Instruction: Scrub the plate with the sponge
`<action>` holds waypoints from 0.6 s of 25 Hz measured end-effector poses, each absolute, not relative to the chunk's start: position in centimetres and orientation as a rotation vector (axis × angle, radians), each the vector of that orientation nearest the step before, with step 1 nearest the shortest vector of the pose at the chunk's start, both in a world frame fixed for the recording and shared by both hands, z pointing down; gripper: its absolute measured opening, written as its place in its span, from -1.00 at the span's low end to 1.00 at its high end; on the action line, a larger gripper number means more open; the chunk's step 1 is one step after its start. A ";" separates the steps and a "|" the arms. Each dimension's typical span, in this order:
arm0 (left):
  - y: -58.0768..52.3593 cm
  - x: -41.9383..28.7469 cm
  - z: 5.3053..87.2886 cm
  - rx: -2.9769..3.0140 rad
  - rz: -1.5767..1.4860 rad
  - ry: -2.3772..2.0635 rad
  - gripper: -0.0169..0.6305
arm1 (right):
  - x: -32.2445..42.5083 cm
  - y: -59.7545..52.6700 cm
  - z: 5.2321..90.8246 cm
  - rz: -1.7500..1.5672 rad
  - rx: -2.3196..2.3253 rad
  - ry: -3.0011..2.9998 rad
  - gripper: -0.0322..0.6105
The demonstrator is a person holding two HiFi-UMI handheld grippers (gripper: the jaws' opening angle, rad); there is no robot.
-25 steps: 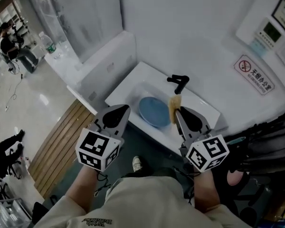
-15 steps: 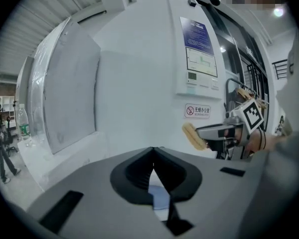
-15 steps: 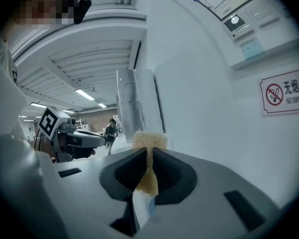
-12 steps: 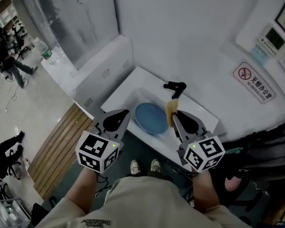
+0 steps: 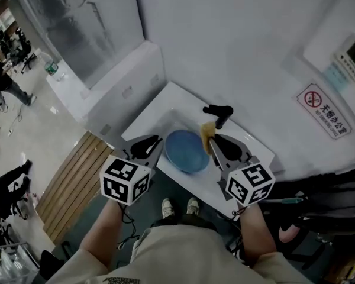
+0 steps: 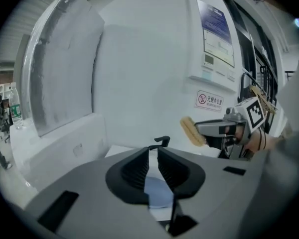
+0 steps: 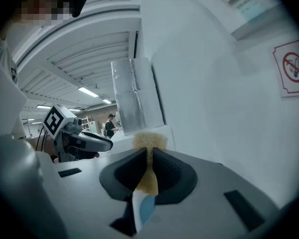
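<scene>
left gripper (image 5: 149,147): jaws slightly apart, just been opening, nothing between them; hangs at near-left rim of plate (image 5: 186,151).
plate: blue, lies flat in white sink (image 5: 160,102), below black tap (image 5: 219,112).
right gripper (image 5: 214,142): jaws pinching yellow sponge (image 5: 207,131); sponge over plate's right edge, seems not yet touching.
to do well: left jaws take plate rim first to steady it, then lower sponge's flat face, rub in circles, keep pinch firm.

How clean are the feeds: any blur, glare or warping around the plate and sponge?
Head view: evenly lit, no glare on the plate, sponge crisp. Left gripper view: fisheye bows the wall, corners black, plate only a pale sliver. Right gripper view: same warping, sponge close and slightly soft.
</scene>
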State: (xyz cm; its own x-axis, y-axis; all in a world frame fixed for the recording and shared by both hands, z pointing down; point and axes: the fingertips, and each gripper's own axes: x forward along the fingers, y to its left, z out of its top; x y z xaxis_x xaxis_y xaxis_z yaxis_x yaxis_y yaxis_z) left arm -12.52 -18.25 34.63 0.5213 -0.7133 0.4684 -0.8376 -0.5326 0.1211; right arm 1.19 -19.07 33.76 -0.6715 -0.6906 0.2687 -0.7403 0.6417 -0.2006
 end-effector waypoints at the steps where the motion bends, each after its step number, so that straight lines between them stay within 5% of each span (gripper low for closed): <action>1: -18.9 -12.4 35.4 2.422 0.537 -1.275 -0.74 | 1.0 -19.8 34.3 0.444 1.169 -2.690 -0.75; 15: -24.2 -12.1 52.3 2.132 0.776 -1.067 -0.44 | -3.3 -27.3 48.3 0.606 1.008 -2.603 -0.75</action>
State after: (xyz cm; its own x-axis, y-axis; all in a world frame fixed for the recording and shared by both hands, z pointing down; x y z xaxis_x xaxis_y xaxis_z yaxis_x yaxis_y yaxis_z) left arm -12.05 -24.16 52.31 0.5000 -0.4703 0.7271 -0.8368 -0.4785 0.2659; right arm -3.29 -27.34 48.31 -0.7153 -0.5705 0.4035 -0.6900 0.6677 -0.2792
